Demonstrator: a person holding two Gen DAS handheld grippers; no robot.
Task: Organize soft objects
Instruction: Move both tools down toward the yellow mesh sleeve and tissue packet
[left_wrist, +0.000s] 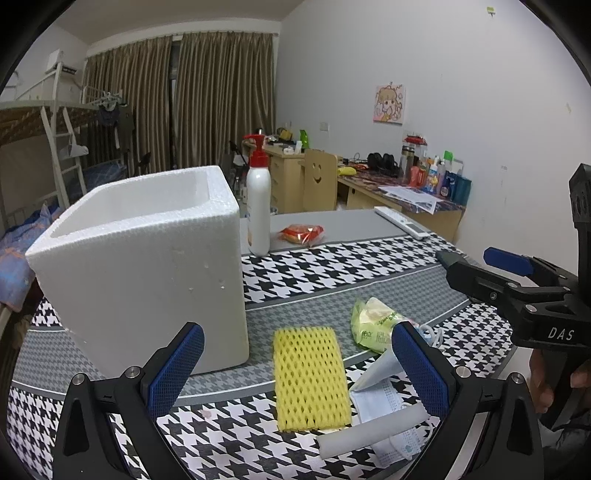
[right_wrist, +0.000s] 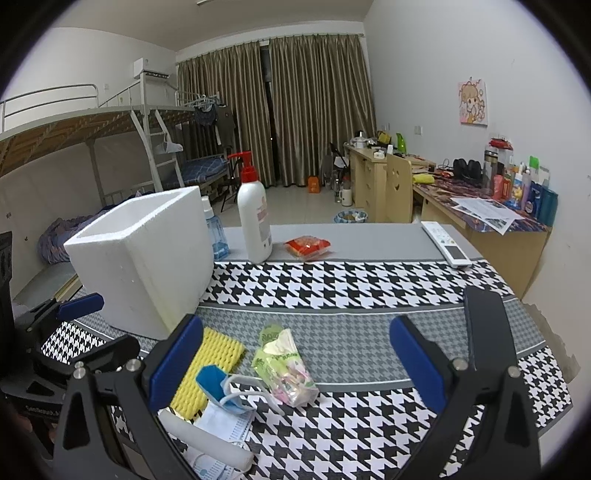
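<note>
A white styrofoam box (left_wrist: 147, 266) (right_wrist: 147, 258) stands open-topped on the left of the houndstooth table (left_wrist: 332, 269) (right_wrist: 369, 332). In front of it lie a yellow foam net (left_wrist: 310, 376) (right_wrist: 210, 365), a green tissue pack (left_wrist: 373, 325) (right_wrist: 284, 365), a pale blue face mask (left_wrist: 380, 398) (right_wrist: 221, 417) and a white foam tube (left_wrist: 369, 432) (right_wrist: 199, 439). My left gripper (left_wrist: 295, 369) (right_wrist: 99, 325) hovers open over the foam net, holding nothing. My right gripper (right_wrist: 295, 365) (left_wrist: 467, 256) is open and empty above the tissue pack, to the right of the left one.
Behind the box stand a white pump bottle (left_wrist: 258, 206) (right_wrist: 255, 218) and a small blue bottle (right_wrist: 216, 236). A red snack packet (left_wrist: 301, 234) (right_wrist: 306, 245) and a white remote (left_wrist: 402, 221) (right_wrist: 447, 243) lie at the far edge. A hand holds the right gripper's handle.
</note>
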